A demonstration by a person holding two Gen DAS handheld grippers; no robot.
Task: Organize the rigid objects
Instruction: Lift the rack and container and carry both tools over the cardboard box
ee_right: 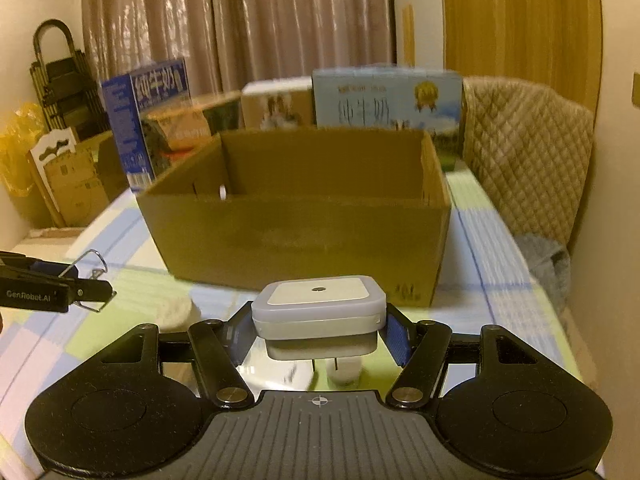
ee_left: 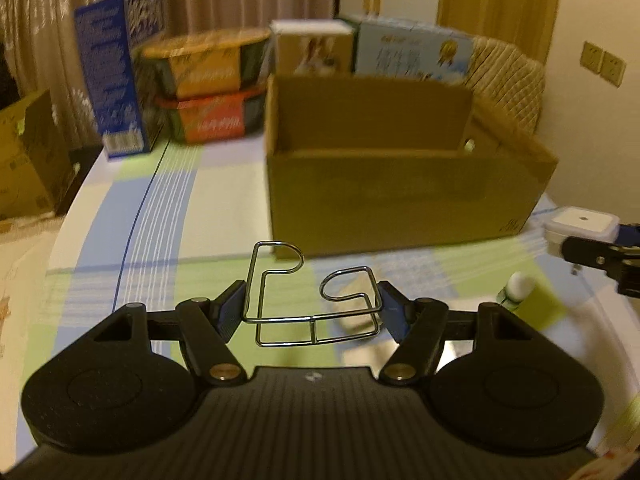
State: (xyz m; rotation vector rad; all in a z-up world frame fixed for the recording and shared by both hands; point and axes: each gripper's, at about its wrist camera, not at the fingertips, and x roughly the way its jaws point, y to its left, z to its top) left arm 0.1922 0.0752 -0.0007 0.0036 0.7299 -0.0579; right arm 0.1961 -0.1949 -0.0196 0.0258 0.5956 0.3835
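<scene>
Both views are pretty smeared, so we can't read most of the print on the packaging at the back. In the left wrist view, far left, a brown carton [ee_left: 28, 160] is cut off by the frame edge. Next to it the blue milk box [ee_left: 116, 76] stands upright, with two stacked oval tubs [ee_left: 208, 88] beside it, labels too blurry to make out.

Centre frame, our left tongs [ee_left: 312, 312] are pinching a bent wire rack [ee_left: 312, 300] between the blue pads, held above the checked worktop [ee_left: 160, 208]. Just behind it sits the open cardboard box [ee_left: 400, 200]. We can only see part of its inside: one small pale round thing [ee_left: 470, 145] peeks over the rim near the right wall, and we can't tell what it is.

Lower right, a small white-capped bottle [ee_left: 516, 290] is half hidden by the tongs' arm.

In the right wrist view, our right tongs [ee_right: 320, 332] are clamped on a white square plug-in device [ee_right: 320, 312], low centre, in front of the box. Its underside and prongs are mostly hidden.
</scene>
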